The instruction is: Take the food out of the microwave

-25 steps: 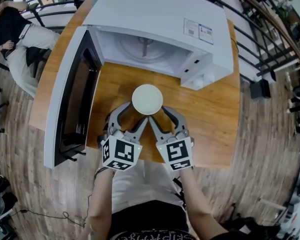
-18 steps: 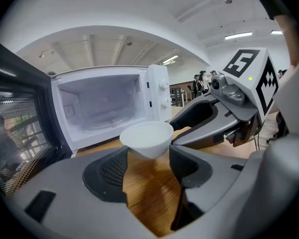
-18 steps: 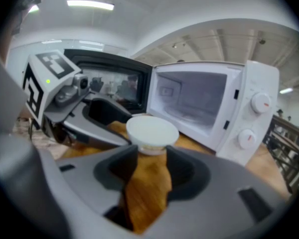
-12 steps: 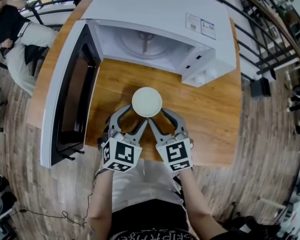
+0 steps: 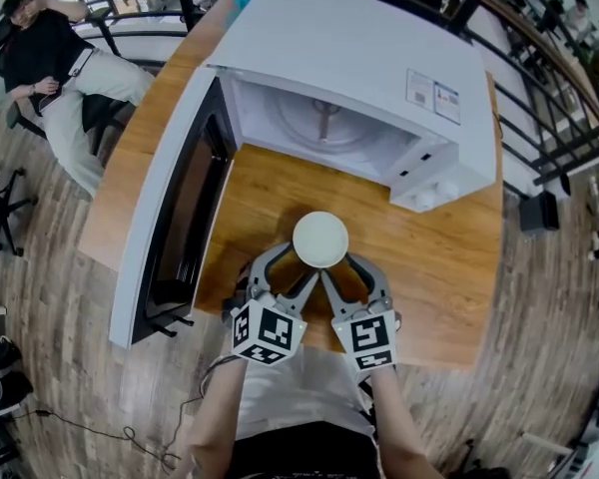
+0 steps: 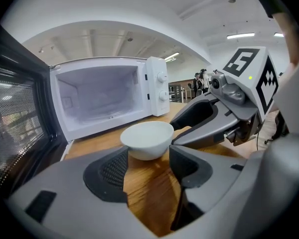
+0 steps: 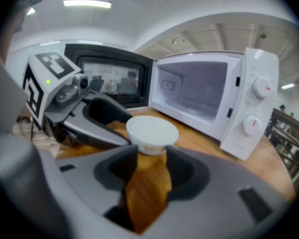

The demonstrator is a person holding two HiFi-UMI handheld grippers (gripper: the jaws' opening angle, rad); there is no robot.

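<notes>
We note the marker cube [image 5: 268, 332], a black-and-white square-patterned block, nearest on each tool; ahead of it run moulded grey jaw arms with dark, ribbed rubber pads [image 6: 112, 168].

The left gripper [image 6: 146, 158] is clenched on the lower wall of the bowl [image 5: 320, 239], one pad at each side of it; the right gripper [image 7: 150, 158] grasps the same bowl low at its foot, from the opposite flank. The two tools converge in a V under the bowl.

The bowl is round, smooth, glossy white, with a thin rim and a tapered base; we cannot see any contents. It is outside the oven, over the table [image 5: 439, 267] just in front of the open cavity; we cannot tell whether its foot touches the top. The table top is varnished, orange-brown wood with visible grain.

Beyond stands the microwave [image 5: 359, 58], a white box-shaped cabinet; its door [image 5: 175, 208], dark-framed with a perforated mesh window, is swung fully out to the left. The cavity is white and matte, with a round turntable [image 5: 319, 118] on its floor; two round white knobs [image 7: 263, 87] sit on the right-hand panel.

Furthest out, a plank floor [image 5: 40, 367], a black metal railing [image 5: 130, 3], and a seated person [image 5: 50, 48].
</notes>
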